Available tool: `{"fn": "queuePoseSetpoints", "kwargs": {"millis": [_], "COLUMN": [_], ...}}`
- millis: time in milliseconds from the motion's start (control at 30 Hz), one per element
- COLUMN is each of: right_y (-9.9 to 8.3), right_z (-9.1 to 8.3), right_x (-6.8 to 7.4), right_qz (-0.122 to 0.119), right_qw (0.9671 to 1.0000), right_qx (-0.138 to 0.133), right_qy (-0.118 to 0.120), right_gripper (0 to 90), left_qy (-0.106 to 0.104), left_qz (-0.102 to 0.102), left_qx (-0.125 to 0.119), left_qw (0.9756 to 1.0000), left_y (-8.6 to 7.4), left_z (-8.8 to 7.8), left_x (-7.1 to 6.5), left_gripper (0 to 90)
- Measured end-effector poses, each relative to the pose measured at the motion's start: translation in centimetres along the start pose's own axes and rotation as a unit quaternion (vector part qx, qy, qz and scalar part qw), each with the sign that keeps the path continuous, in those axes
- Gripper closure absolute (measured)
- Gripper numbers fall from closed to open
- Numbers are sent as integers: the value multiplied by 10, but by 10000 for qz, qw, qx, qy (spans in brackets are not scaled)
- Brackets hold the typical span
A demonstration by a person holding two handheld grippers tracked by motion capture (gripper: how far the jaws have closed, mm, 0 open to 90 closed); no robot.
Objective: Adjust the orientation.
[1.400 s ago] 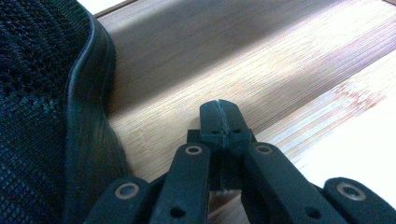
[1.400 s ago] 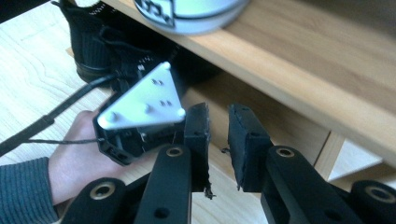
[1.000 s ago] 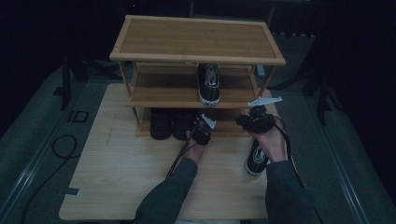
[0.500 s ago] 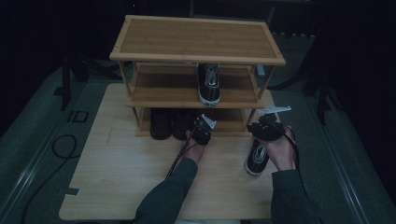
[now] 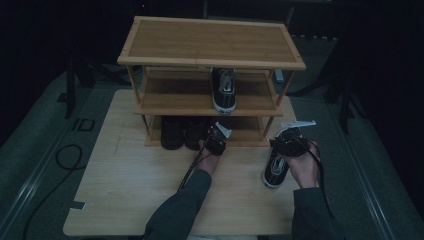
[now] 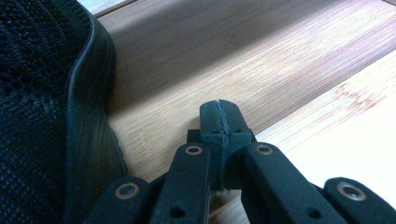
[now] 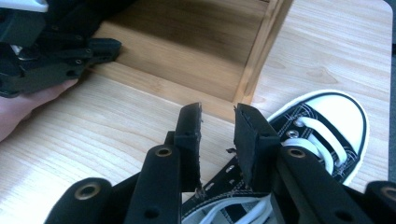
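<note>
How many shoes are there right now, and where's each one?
4. One sneaker stands on the rack's middle shelf, two dark shoes sit on the bottom shelf, and one sneaker lies on the table by the right claw. More may be hidden.

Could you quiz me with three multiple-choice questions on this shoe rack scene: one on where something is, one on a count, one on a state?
1. Where is the sneaker nearest the right gripper?
A. on the rack's top shelf
B. on the table, right of the rack
C. on the floor

2. How many shelves does the rack have?
A. three
B. two
C. five

3. How do the left gripper's fingers stand?
A. wide apart
B. clamped on a shoe
C. shut, nothing between

Answers: 1 B, it lies on the table beside the rack's right leg. 2 A, top, middle and bottom boards show. 3 C, the left gripper view shows the tips pressed together, beside a dark shoe.
</note>
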State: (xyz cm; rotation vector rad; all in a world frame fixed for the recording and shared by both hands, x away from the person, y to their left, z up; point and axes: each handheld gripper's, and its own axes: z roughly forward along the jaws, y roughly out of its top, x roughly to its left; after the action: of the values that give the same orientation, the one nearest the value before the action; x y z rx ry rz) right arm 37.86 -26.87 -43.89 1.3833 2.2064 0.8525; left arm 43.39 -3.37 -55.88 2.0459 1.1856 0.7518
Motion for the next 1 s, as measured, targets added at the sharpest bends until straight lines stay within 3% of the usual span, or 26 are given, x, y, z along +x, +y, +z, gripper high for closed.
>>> {"fn": "queuePoseSetpoints", "kwargs": {"millis": [600,1000], "right_y": [-10,-18], "right_z": [-7,6], "right_x": [-17,-29], "right_qz": [302,585], "right_qw": [9995,9976], "right_qx": [53,271], "right_qy": [-99,-239], "right_gripper": [776,743], "left_qy": [1,2], "left_qz": [0,-1], "left_qx": [-2,-4], "left_qw": [10000,10000], "left_y": [0,0], "left_z": [0,0], "left_x": [0,0], "left_gripper": [900,900]}}
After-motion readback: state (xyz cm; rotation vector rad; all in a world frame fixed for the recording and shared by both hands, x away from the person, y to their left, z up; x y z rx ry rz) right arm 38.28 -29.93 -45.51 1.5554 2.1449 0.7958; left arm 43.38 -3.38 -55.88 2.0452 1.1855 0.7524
